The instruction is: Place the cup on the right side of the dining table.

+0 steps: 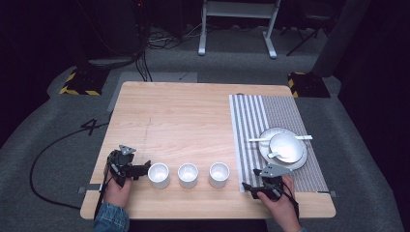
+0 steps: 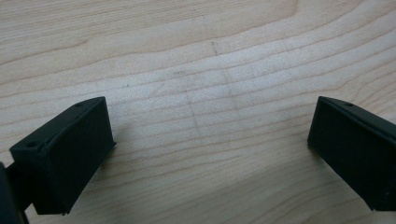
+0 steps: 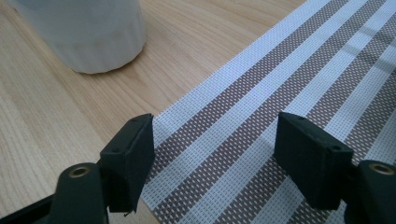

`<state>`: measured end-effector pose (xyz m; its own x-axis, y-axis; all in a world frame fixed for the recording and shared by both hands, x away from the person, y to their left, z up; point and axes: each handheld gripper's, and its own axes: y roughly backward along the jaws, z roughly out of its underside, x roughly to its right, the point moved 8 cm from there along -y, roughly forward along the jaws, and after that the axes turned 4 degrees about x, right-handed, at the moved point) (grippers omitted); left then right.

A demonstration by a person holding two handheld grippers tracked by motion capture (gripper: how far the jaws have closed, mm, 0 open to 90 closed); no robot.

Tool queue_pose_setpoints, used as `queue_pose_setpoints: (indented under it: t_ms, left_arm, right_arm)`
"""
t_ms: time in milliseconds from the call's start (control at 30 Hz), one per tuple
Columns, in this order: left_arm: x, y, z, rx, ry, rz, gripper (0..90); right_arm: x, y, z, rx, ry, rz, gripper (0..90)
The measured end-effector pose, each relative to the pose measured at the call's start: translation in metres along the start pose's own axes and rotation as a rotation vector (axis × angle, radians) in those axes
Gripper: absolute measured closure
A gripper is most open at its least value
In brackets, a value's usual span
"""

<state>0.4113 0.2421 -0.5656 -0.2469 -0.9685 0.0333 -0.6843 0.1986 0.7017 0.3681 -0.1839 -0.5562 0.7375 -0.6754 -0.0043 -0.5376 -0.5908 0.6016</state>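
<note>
Three white cups [image 1: 188,175] stand in a row along the near edge of the table [image 1: 183,116] in the high view; the left gripper [image 1: 143,169] sits just beside the leftmost cup [image 1: 158,174], the right gripper [image 1: 247,186] at the striped mat's [image 1: 251,121] near corner, below a plate [image 1: 299,162] with a bowl [image 1: 286,146].

In the left gripper view, spread jaws frame bare wood, grasping nothing.

In the right gripper view, jaws stand apart over the mat, the rightmost cup [image 3: 86,32] beyond. The step looks like an approach; next, the left must close around its cup.

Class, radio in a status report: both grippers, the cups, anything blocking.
Left gripper open, beside leftmost white ceramic cup. Right gripper open over striped woven placemat, near rightmost white cup. Nothing held. No obstruction.
</note>
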Motion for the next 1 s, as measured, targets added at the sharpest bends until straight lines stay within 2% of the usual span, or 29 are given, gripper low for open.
queue_pose_setpoints:
  t_ms: [1000]
  left_arm:
    - [-0.0001, 0.0000, 0.0000, 0.000, 0.000, 0.000, 0.4]
  right_arm:
    - [0.0001, 0.0001, 0.0000, -0.004, 0.004, -0.006, 28.4]
